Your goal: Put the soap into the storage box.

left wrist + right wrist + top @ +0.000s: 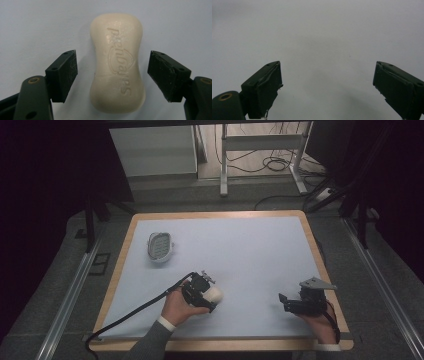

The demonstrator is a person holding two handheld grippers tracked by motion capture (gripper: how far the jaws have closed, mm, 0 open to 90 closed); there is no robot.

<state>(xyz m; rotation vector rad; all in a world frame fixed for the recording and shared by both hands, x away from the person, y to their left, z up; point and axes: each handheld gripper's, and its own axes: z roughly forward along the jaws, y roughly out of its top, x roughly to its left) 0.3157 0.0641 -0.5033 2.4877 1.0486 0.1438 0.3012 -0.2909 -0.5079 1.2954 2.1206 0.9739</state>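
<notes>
Left gripper (112,75) jaws stand wide on either side of the cream soap bar (117,62), not yet pinching it, as we prepare to lift it off the pale blue mat (250,255) toward the soap dish (160,247), the right gripper (292,304) waiting open.

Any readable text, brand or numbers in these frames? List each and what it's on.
"Safeguard": embossed lengthwise on the top face of the cream soap bar, upside down in the left gripper view, with a shield-like outline pressed around the middle letters.
White dish at the far left of the table: ribbed inside, no lettering that I can make out from the high view.
No other text, numbers or signs in the frames.
</notes>
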